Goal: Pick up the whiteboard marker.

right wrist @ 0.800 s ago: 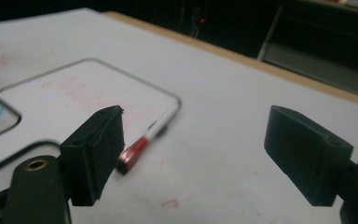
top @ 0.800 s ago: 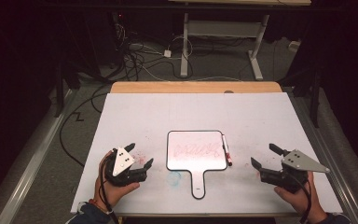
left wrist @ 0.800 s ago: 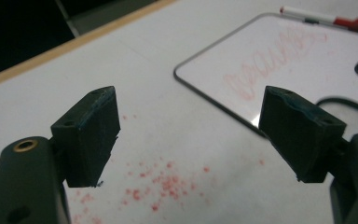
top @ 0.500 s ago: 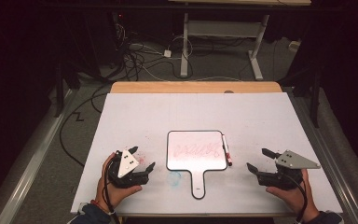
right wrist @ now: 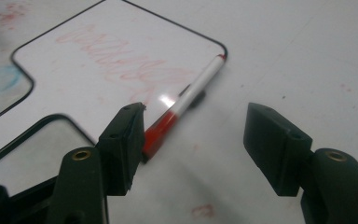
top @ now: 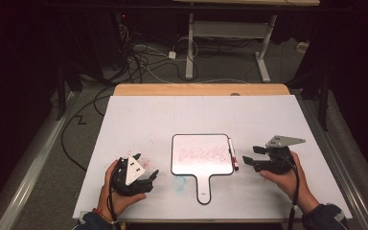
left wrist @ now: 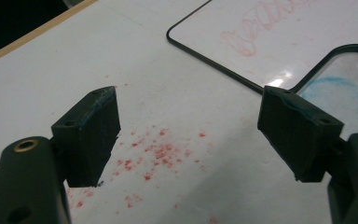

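Note:
A small paddle-shaped whiteboard [top: 201,153] with red scribbles lies flat in the middle of the table, handle toward the person. A red-capped marker [top: 232,154] lies along its right edge; in the right gripper view the marker [right wrist: 186,107] sits just ahead of the left jaw, untouched. My right gripper [top: 252,158] [right wrist: 191,144] stands open just right of the marker, low over the table. My left gripper [top: 149,178] [left wrist: 191,135] is open at the front left, over red smudges [left wrist: 154,154], with nothing between its jaws. The whiteboard [left wrist: 279,32] lies ahead of it.
A white sheet [top: 172,115] covers the table, with the wooden edge [top: 201,89] showing at the back. A faint blue smudge [top: 179,182] marks the sheet left of the board's handle. Cables and a desk frame [top: 220,28] lie on the floor beyond.
My right gripper has moved left toward the marker. My left gripper has dropped slightly toward the front edge. Both have stayed open.

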A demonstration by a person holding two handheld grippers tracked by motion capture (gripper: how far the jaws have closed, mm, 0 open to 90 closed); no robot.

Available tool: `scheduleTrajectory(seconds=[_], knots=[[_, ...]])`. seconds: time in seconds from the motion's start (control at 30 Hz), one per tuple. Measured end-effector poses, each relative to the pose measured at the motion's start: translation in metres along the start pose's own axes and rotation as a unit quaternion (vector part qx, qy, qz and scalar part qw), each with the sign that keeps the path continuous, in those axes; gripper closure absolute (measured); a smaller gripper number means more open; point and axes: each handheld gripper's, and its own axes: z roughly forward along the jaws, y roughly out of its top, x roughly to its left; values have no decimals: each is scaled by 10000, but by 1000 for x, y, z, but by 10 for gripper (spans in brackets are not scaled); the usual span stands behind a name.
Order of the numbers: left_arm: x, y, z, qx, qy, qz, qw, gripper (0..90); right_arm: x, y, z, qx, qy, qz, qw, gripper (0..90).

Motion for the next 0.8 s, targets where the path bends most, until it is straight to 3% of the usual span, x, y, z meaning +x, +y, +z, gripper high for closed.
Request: scheduleTrajectory(seconds=[0.1,0.17,0.3,0.47,0.57,0.63,0.7,0.8], knots=[[-2,0,1,20,-18,65,10000,200,-8,14,17,256,158,184,9994,406],[-2,0,2,65,-35,83,9999,200,-15,21,31,447,375,356,9977,404],[-4,-2,4,150,-123,86,9998,201,-24,30,56,688,590,591,9941,439],[-7,-1,5,222,-110,221,9994,201,-27,35,79,939,582,753,9910,550],[-8,-1,5,237,-118,268,9993,201,-28,35,84,973,539,803,9905,671],[-9,-1,6,258,-144,295,9991,201,-30,34,84,952,750,942,9882,726],[-10,-1,6,271,-148,319,9990,201,-30,34,84,951,817,909,9879,757],[-10,-1,7,270,-166,324,9990,201,-26,35,83,990,734,780,9893,806]])
